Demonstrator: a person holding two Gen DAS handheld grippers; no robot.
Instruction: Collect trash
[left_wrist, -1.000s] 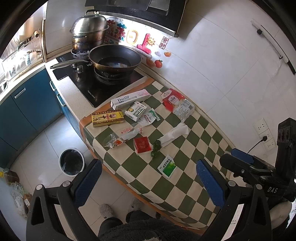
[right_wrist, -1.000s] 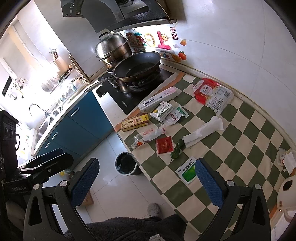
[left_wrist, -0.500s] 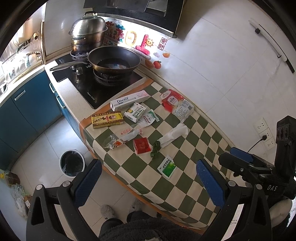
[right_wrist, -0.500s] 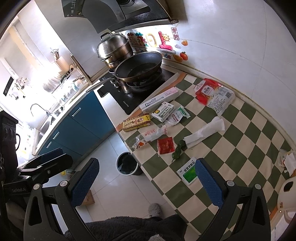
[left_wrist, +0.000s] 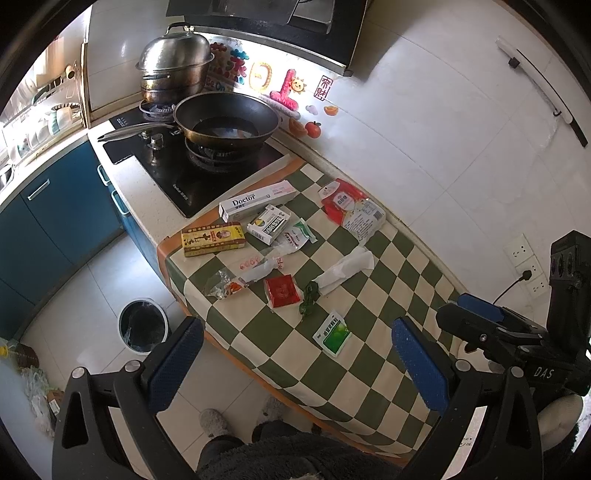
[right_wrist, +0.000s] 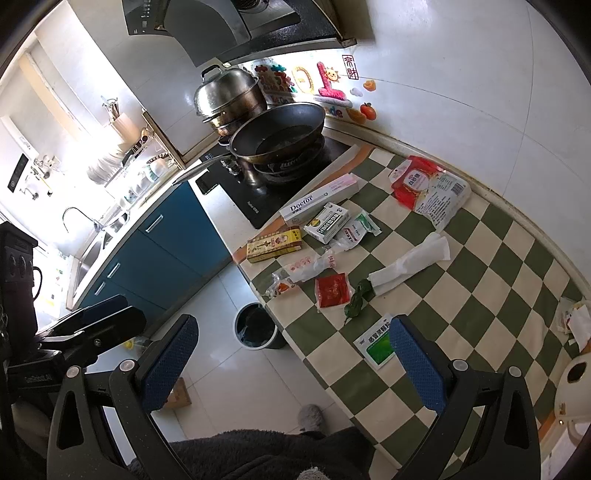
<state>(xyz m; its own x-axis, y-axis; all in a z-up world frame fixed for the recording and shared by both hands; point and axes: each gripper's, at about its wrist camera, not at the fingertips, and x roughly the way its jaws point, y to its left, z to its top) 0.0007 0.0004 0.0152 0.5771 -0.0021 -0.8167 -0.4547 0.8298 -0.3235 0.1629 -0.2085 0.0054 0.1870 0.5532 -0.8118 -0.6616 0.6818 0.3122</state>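
Trash lies scattered on the green-checked tablecloth (left_wrist: 369, 295): a white Doctor box (left_wrist: 256, 201), a yellow box (left_wrist: 213, 239), a small medicine box (left_wrist: 269, 224), a red sachet (left_wrist: 282, 290), a green sachet (left_wrist: 332, 334), a crumpled tissue (left_wrist: 343, 271), a red-and-clear bag (left_wrist: 352, 208) and clear wrappers (left_wrist: 247, 275). A small bin with a black liner (left_wrist: 143, 326) stands on the floor at the table's left end. My left gripper (left_wrist: 295, 360) hangs open high above the table's near edge. My right gripper (right_wrist: 291, 356) is open too, its right finger over the green sachet (right_wrist: 376, 347).
A wok (left_wrist: 225, 123) and a steel pot (left_wrist: 175, 72) sit on the black hob (left_wrist: 177, 170) left of the table. Blue cabinets (left_wrist: 48, 206) line the left. The tiled wall with a socket (left_wrist: 524, 258) runs behind the table. A person's slippered feet (left_wrist: 214, 422) stand below.
Both views have shifted slightly, the table's contents sliding a little up and right in the right wrist view. Nothing on the table has moved and both grippers stay open.
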